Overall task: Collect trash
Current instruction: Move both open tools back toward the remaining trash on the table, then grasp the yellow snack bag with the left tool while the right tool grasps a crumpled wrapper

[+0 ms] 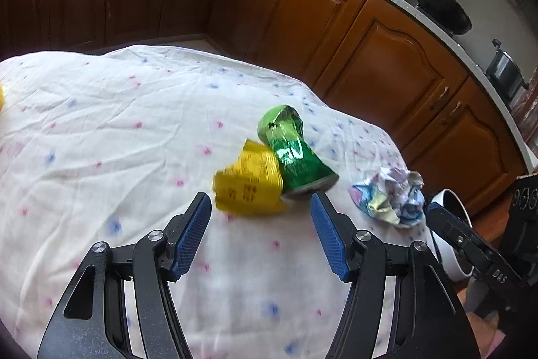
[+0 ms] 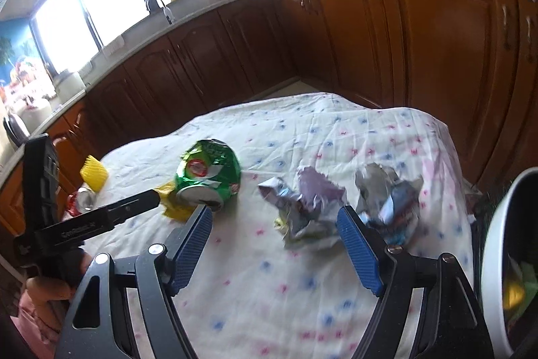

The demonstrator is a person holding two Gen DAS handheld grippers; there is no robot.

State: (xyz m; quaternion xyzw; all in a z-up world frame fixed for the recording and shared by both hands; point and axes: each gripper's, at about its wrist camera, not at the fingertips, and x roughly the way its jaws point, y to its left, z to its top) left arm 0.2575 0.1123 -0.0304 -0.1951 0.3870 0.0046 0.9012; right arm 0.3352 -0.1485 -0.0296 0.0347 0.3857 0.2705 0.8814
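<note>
So the only lettering showing up is on the tools: "DAS" on the black body at the left view's edge, and something on the other tool too blurry to read. Both cans' labels are smeared, maybe logos. The left gripper (image 1: 260,202) is sitting spread with nothing in it, the yellow wrapper (image 1: 247,185) and crushed green can (image 1: 292,153) lying just past its tips. The right gripper (image 2: 274,219) is hanging wide too, crumpled paper (image 2: 304,207) lying between its tips on the flowery tablecloth (image 2: 336,130).
</note>
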